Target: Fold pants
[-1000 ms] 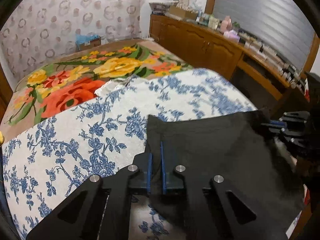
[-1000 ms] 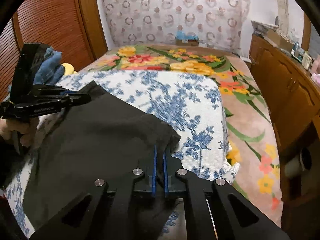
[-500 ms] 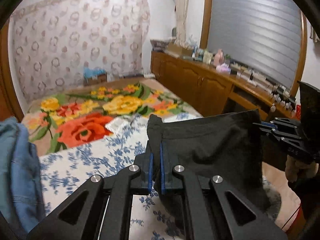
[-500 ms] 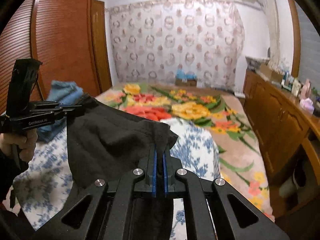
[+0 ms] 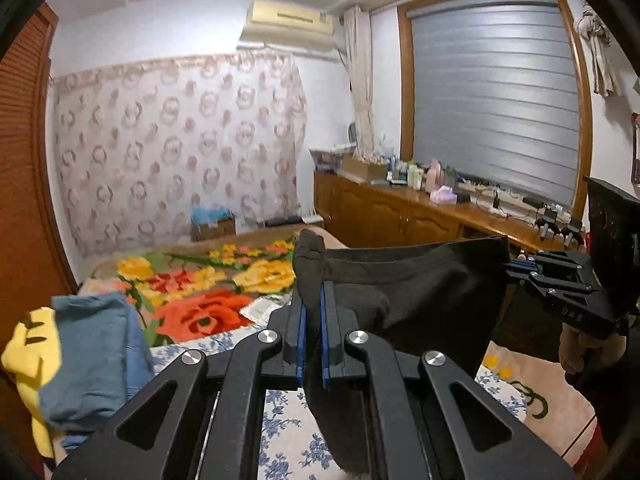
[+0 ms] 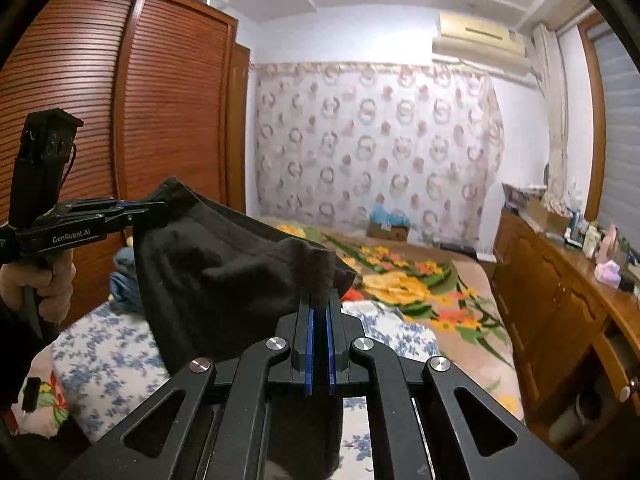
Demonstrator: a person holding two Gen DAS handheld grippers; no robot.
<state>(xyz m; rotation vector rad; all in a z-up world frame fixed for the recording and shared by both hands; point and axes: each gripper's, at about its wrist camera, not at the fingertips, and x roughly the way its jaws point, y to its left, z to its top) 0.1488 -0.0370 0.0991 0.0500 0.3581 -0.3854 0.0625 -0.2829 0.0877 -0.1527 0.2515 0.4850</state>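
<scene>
The black pants (image 5: pixel 420 296) hang in the air above the bed, stretched between both grippers. My left gripper (image 5: pixel 313 312) is shut on one top corner of the pants. My right gripper (image 6: pixel 319 312) is shut on the other top corner of the pants (image 6: pixel 224 276). In the left wrist view the right gripper (image 5: pixel 516 270) shows at the right, pinching the cloth's far corner. In the right wrist view the left gripper (image 6: pixel 160 210) shows at the left, pinching its corner. The lower part of the pants hangs behind the gripper bodies, hidden.
The bed has a blue-and-white floral sheet (image 6: pixel 104 356) and a floral blanket (image 5: pixel 200 312) beyond. Blue and yellow clothes (image 5: pixel 84 352) lie at the bed's left. A wooden cabinet (image 5: pixel 400 216) with clutter runs along the right wall; a wooden wardrobe (image 6: pixel 120 100) stands on the left.
Both grippers have lifted the pants off the bed and up into the air. The views have tilted up from the sheet to the room's walls and ceiling.
</scene>
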